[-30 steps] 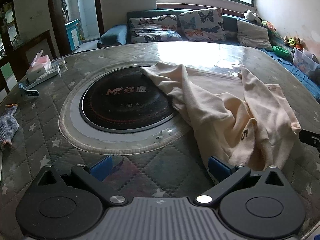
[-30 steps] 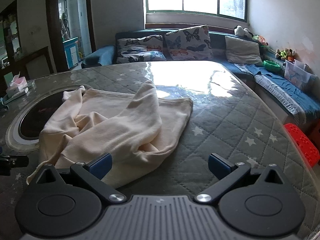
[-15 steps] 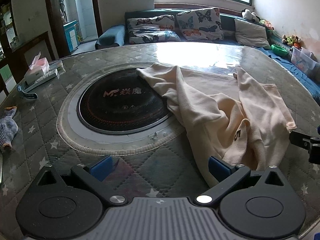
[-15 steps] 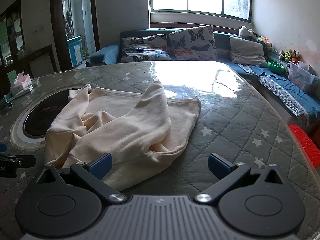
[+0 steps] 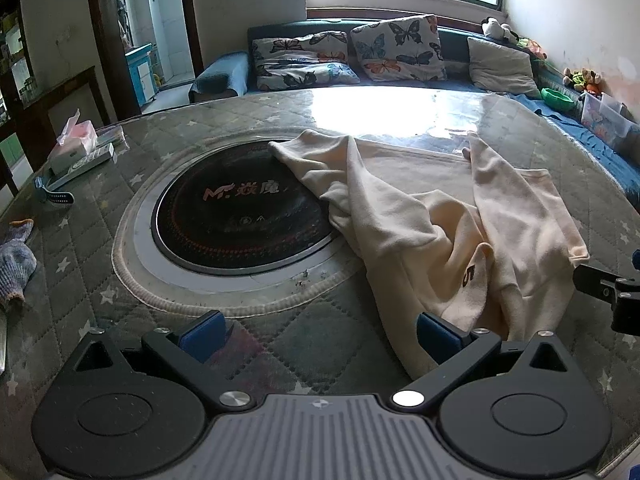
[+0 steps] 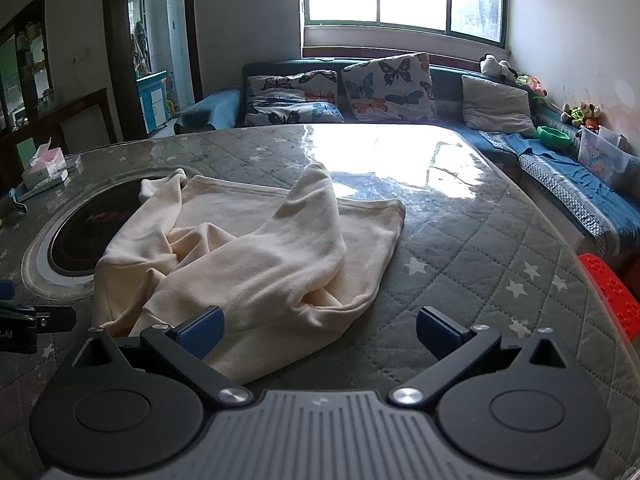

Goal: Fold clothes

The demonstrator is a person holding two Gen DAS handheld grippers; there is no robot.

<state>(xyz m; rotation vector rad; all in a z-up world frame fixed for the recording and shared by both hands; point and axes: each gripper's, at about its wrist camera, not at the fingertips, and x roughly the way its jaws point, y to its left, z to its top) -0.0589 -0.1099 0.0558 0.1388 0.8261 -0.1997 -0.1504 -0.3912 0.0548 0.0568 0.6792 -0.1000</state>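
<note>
A cream sweatshirt (image 5: 436, 224) lies crumpled on a quilted grey table cover with a star pattern (image 6: 480, 264), one sleeve draped over the edge of the round black cooktop (image 5: 240, 220) set into the middle of the table. The left gripper (image 5: 320, 332) hovers low at the near edge, fingers spread wide and holding nothing, its right finger (image 5: 438, 338) just at the garment's nearest fold. The right gripper (image 6: 320, 330) is likewise released and empty, its left finger (image 6: 202, 328) just at the sweatshirt's hem. Off to the left side sit a tissue box (image 5: 76, 140), a remote control (image 5: 86, 164) and a knitted glove (image 5: 14, 264), all well apart from the cloth; nothing lies between either gripper and the garment. Behind the table runs a dark sofa (image 6: 452, 76) with butterfly cushions (image 6: 388, 86), and a red stool (image 6: 612, 300) stands at the right. Compared with a second ago, both grippers have drawn slightly back from the sweatshirt, which has kept its rumpled shape and has not shifted on the table.
</note>
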